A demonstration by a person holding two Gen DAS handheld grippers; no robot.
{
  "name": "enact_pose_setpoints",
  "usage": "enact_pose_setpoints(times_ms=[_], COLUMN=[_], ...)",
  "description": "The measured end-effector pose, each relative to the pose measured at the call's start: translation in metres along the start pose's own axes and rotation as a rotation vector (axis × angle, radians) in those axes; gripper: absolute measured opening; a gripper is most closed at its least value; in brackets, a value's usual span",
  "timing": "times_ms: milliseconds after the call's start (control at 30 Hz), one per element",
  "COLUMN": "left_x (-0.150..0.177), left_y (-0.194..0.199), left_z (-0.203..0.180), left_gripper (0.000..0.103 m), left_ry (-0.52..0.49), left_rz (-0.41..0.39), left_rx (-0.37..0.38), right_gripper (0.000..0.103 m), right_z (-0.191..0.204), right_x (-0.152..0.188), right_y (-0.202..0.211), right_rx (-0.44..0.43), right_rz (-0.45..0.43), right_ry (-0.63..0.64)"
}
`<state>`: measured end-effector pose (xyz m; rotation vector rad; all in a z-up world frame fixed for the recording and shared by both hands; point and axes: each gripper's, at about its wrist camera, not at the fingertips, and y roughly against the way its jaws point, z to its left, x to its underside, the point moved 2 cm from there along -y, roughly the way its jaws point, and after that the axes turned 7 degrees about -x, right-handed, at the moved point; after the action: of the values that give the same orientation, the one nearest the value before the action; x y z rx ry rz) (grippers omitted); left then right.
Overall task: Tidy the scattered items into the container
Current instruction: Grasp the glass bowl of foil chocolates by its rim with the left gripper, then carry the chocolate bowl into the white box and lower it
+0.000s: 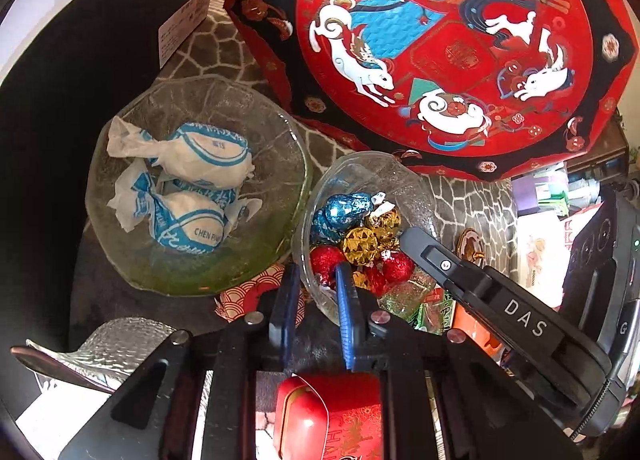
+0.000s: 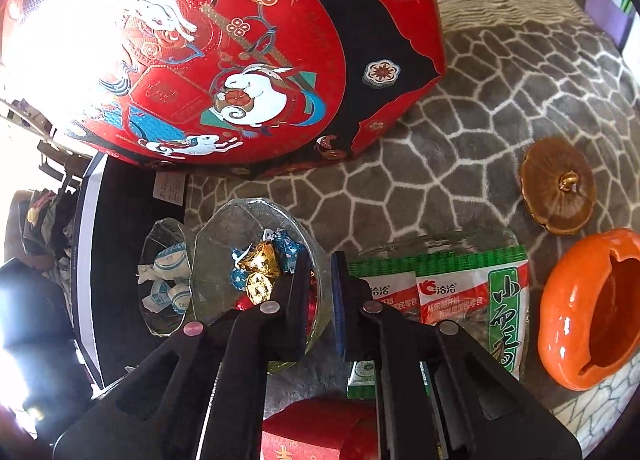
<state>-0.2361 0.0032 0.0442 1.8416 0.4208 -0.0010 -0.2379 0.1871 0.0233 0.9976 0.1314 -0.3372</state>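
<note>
A small glass bowl (image 1: pixel 400 183) (image 2: pixel 240 223) holds several foil candies (image 1: pixel 360 244) (image 2: pixel 260 260) in blue, gold and red. My left gripper (image 1: pixel 316 300) is shut on its near rim, one blue finger outside the glass and one inside. My right gripper (image 2: pixel 322 292) is shut on the bowl's rim at the opposite side; its black finger (image 1: pixel 408 238) reaches in from the right. Behind the bowl lies the big red octagonal box (image 1: pixel 440 39) (image 2: pixel 200 39) with rabbit pictures, lid on.
A wide glass plate (image 1: pixel 280 139) (image 2: pixel 160 232) with two white-and-blue wrapped sweets (image 1: pixel 200 155) sits left of the bowl. Green snack packets (image 2: pixel 460 288), an orange ceramic pot (image 2: pixel 592 308) and its brown lid (image 2: pixel 556 187) lie on the grey patterned mat (image 2: pixel 480 99). A red tin (image 1: pixel 332 416) is under my grippers.
</note>
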Motion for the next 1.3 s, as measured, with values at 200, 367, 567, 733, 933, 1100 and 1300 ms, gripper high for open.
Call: enact_pose_setpoints(times_ms=[200, 367, 567, 733, 933, 1100, 1300], left_x=[0.002, 0.003, 0.012, 0.006, -0.022, -0.052, -0.092], left_y=[0.014, 0.057, 0.124, 0.182, 0.225, 0.225, 0.169], left_z=[-0.001, 0.003, 0.013, 0.041, 0.112, 0.174, 0.232], left_gripper=[0.017, 0.017, 0.017, 0.017, 0.017, 0.017, 0.017], left_ry=[-0.038, -0.06, -0.066, -0.06, -0.044, -0.024, 0.016], left_rz=[0.007, -0.014, -0.046, -0.101, -0.134, -0.132, -0.07], left_rx=[0.0, 0.05, 0.108, 0.094, 0.026, -0.015, -0.016], right_gripper=[0.009, 0.009, 0.009, 0.009, 0.009, 0.009, 0.01], right_z=[0.016, 0.053, 0.118, 0.195, 0.282, 0.315, 0.318], right_x=[0.004, 0.012, 0.026, 0.035, 0.039, 0.036, 0.027], right_y=[0.02, 0.059, 0.12, 0.135, 0.097, 0.033, -0.061], right_rx=[0.011, 0.012, 0.02, -0.002, -0.052, -0.077, -0.037], right_rz=[-0.034, -0.061, -0.091, -0.098, -0.063, -0.003, 0.076], right_ry=[0.031, 0.085, 0.176, 0.249, 0.301, 0.298, 0.283])
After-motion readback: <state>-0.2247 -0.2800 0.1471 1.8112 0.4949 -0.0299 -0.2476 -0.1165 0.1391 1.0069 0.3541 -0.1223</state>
